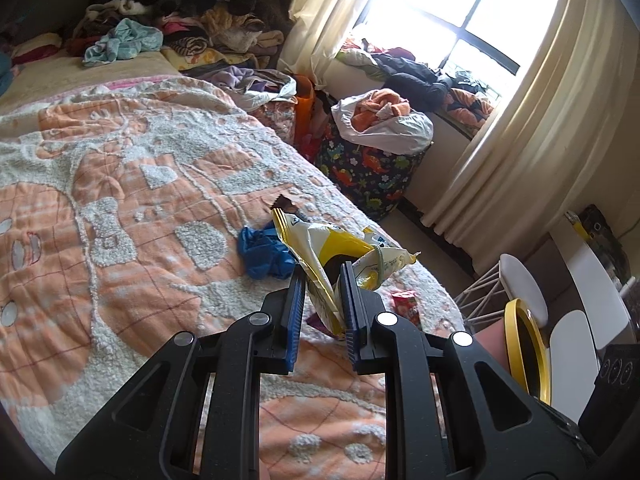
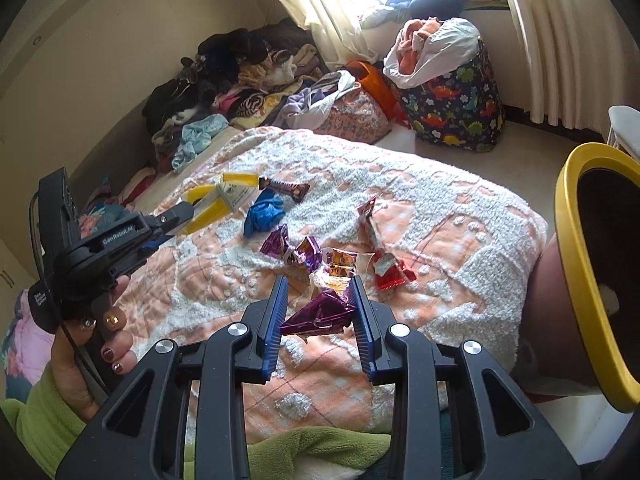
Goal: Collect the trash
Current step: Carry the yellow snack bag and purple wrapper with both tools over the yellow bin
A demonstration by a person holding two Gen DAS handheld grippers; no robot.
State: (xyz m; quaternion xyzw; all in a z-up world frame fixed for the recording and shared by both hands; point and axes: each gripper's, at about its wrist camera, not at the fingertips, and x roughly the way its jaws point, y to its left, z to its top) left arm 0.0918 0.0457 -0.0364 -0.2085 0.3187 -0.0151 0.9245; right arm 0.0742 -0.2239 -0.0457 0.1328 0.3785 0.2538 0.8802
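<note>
On a bed spread with an orange-and-white tufted blanket (image 2: 460,220), the right tongs (image 2: 320,312) hang with their blue-padded jaws apart on either side of a crumpled purple foil wrapper (image 2: 318,316), which lies between them with its long axis running roughly jaw to jaw; whether the pads touch it cannot be told. The left tongs (image 1: 322,292) are clamped on a large yellow-and-white plastic snack bag (image 1: 332,252), lifted over the blanket.

Just beyond the purple wrapper lie a clear orange-printed wrapper (image 2: 340,264), a second purple foil wrapper (image 2: 292,248) and a red foil packet (image 2: 384,256). Farther up the bed sit a crumpled blue plastic glove (image 2: 264,212) and a brown chocolate-bar wrapper (image 2: 288,189).

A yellow-rimmed waste bin (image 2: 576,240) stands at the bed's edge on the right, much nearer the right tongs than the left. By judgement, closing on the wrapper and swinging right to the bin comes next. In the background, heaped clothes (image 2: 240,80) and a dinosaur-print laundry hamper (image 2: 456,112) crowd the curtained window (image 1: 460,12).
</note>
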